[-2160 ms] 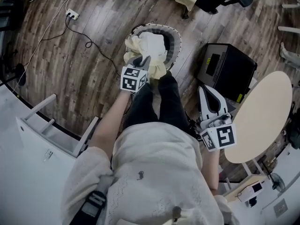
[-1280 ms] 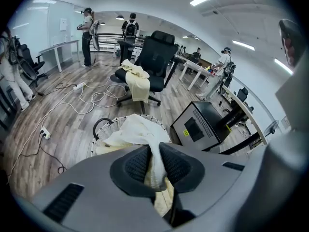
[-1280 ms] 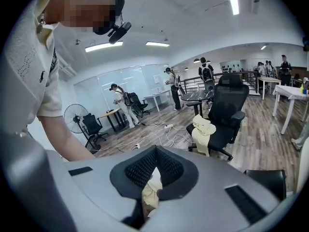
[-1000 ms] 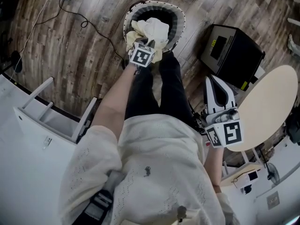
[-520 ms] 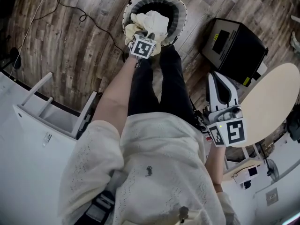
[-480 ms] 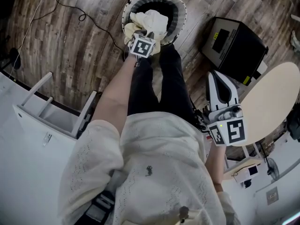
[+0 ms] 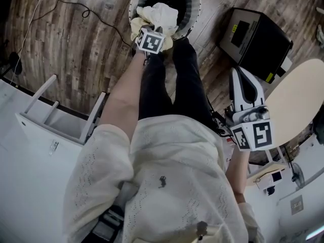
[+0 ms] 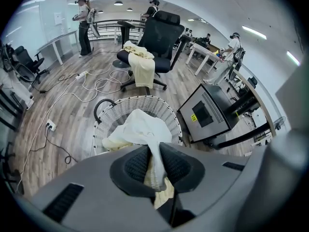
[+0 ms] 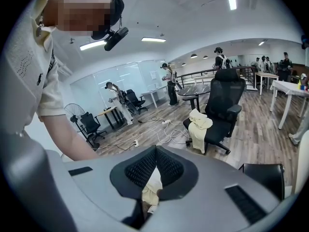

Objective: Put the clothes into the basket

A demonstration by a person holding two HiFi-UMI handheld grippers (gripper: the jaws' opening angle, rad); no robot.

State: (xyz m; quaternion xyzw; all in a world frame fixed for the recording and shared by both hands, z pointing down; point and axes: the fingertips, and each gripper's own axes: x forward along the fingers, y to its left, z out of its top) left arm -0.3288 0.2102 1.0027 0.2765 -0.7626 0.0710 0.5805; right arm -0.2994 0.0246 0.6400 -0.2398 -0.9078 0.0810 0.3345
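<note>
A black box (image 7: 258,32) with a small screen is standing on the wooden floor (image 7: 76,59), near a round beige table (image 7: 298,100). A dark cable (image 7: 96,16) is lying in curves across the boards, and a white power strip (image 8: 50,125) is lying further off. A white frame (image 7: 40,92) is standing at the left. A black office chair (image 8: 161,35) is standing behind, and a person (image 8: 84,18) is standing far back. A fan (image 9: 75,111) is standing by a desk.

Seen from overhead, the basket (image 7: 192,6) ran off the top edge, its near rim buried under the clothes (image 7: 159,14). The left gripper (image 7: 155,30) showed little beyond its marker cube (image 7: 150,41) (jaws out of sight there). The round table (image 7: 298,95) was cropped at the right.
</note>
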